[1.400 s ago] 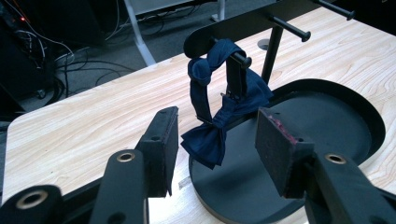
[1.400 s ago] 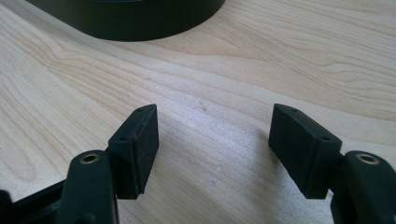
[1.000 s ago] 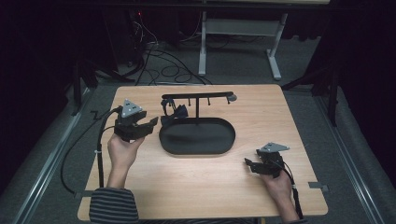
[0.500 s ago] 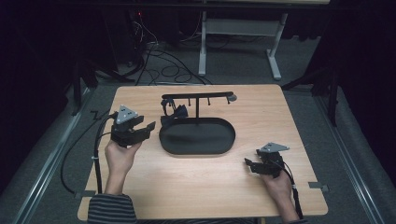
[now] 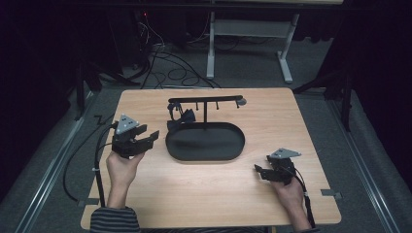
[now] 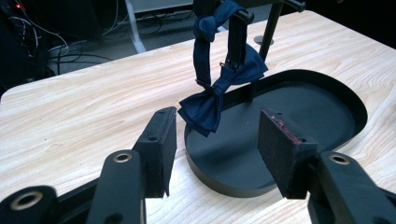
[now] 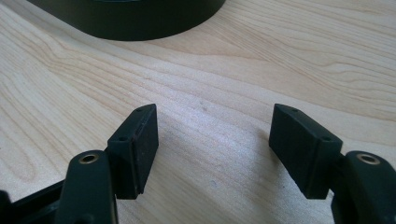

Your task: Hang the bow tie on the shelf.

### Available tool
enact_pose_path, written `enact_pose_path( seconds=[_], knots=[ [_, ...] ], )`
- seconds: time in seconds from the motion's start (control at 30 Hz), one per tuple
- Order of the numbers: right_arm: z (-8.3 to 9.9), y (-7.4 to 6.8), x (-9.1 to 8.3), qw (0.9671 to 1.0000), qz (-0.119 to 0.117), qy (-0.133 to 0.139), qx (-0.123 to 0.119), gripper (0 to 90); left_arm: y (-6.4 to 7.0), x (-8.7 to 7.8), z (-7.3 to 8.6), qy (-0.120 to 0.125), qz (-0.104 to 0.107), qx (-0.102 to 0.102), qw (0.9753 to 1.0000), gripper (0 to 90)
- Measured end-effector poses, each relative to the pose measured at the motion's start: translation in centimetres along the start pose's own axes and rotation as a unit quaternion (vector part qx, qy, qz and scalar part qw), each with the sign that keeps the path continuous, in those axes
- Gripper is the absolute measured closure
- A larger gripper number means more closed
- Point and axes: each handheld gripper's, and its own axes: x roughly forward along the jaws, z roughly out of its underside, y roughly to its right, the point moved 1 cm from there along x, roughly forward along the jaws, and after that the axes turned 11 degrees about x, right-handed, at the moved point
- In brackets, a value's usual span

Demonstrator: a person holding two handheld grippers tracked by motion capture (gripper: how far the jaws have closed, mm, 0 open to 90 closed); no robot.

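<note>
Left gripper view | left gripper (image 6: 212, 149) gaping wide, holding nothing | navy bow tie (image 6: 219, 91) hanging at 12 o'clock: soft, light; gripping its knot looks best

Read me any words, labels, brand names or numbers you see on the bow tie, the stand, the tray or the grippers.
None: no text, number or logo is readable on the bow tie, the stand, the tray, the left gripper, the right gripper or the table.
</note>
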Motion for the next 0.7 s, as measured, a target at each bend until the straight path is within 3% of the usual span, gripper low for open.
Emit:
enact_pose_path(
  seconds=[0.23,0.43,0.7],
  knots=[
    [0.0,0.0,0.0,1.0,0.0,0.0,0.0,34.3,0.4,0.0,0.6,-0.019,-0.006,0.014,0.9997,47.2],
    [0.0,0.0,0.0,1.0,0.0,0.0,-0.001,34.3,0.4,-0.1,1.3,-0.014,0.001,0.002,0.9999,46.6],
    [0.0,0.0,0.0,1.0,0.0,0.0,-0.003,34.2,0.6,-0.3,1.8,-0.016,0.008,0.0,0.9998,46.1]
  ],
)
